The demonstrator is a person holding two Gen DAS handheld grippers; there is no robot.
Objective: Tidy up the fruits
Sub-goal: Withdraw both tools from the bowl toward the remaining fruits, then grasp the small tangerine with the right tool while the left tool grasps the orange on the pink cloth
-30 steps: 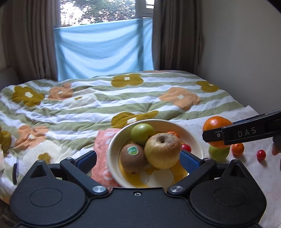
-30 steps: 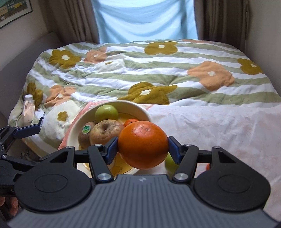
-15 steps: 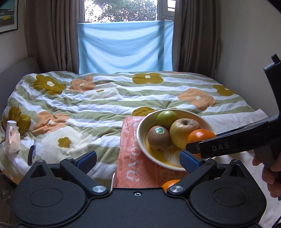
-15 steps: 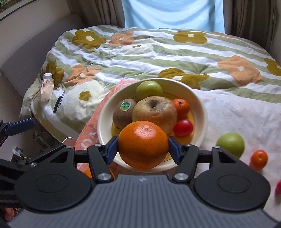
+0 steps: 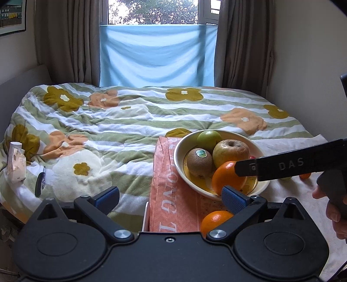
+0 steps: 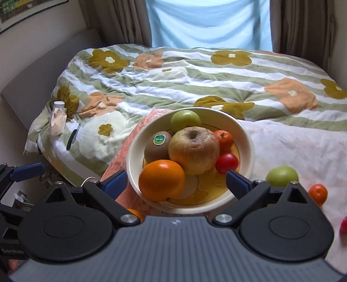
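I see a bed w/ striped floral quilt [image 6: 195, 71]; cream ceramic bowl [image 6: 247, 138] sits on orange printed cloth [image 5: 173, 195], loose green apple [image 6: 282, 175] & small tangerine [image 6: 317, 193] beside.

A bed [image 5: 134, 121] filled most of the room, covered by a quilt [image 6: 195, 71] striped green and white with mustard and orange flowers. Behind it a window [image 5: 153, 10] showed leafy trees in daylight, its lower part covered by a pale blue cloth [image 5: 156, 54]. Brown curtains [image 5: 67, 41] hung at both sides. The walls [image 5: 310, 54] were plain cream, and a framed picture [image 5: 12, 16] hung on the left wall. A grey headboard [image 6: 43, 63] ran along the bed's left edge. The light was soft and natural.
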